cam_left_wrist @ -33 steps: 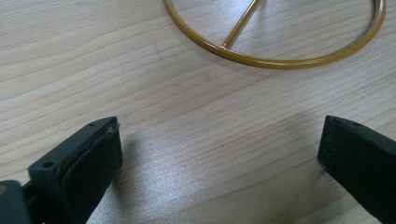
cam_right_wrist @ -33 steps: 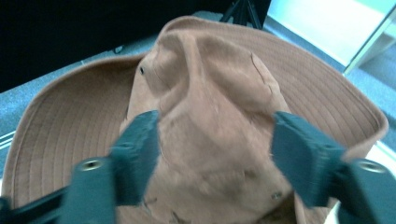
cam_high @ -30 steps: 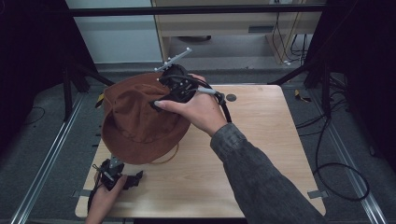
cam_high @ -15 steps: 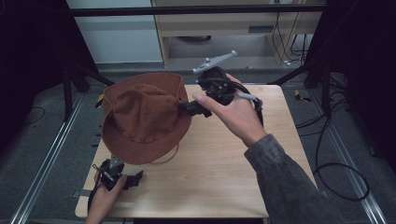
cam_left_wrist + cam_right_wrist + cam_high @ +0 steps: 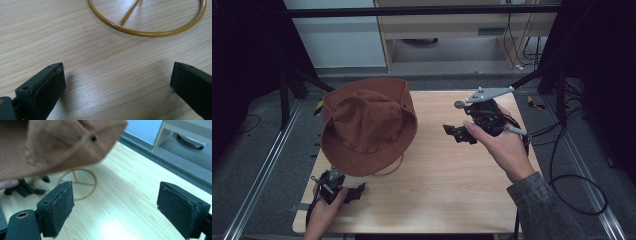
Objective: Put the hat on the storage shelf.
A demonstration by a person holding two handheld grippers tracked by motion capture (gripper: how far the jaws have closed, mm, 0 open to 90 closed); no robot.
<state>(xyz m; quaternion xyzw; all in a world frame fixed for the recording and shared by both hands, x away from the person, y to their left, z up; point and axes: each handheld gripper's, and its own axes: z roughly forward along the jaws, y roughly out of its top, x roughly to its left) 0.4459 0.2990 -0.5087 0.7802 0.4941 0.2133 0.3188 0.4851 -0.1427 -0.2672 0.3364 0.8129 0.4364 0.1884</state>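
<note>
A brown hat sits raised above the left half of a wooden table, its crown up and brim spread, perched on a yellow wire stand whose ring base peeks out beneath the near edge of the brim. In the right gripper view the hat hangs over the ring base, which lies flat on the wood with spokes crossing it. The right gripper, held in a hand above the table's right half, points left toward the hat but stays well apart from it; its jaws are spread wide with nothing between them. The left gripper rests low at the table's near left corner, just in front of the hat's brim, its jaws likewise released and bare. In the left gripper view the ring lies just ahead on the tabletop
</note>
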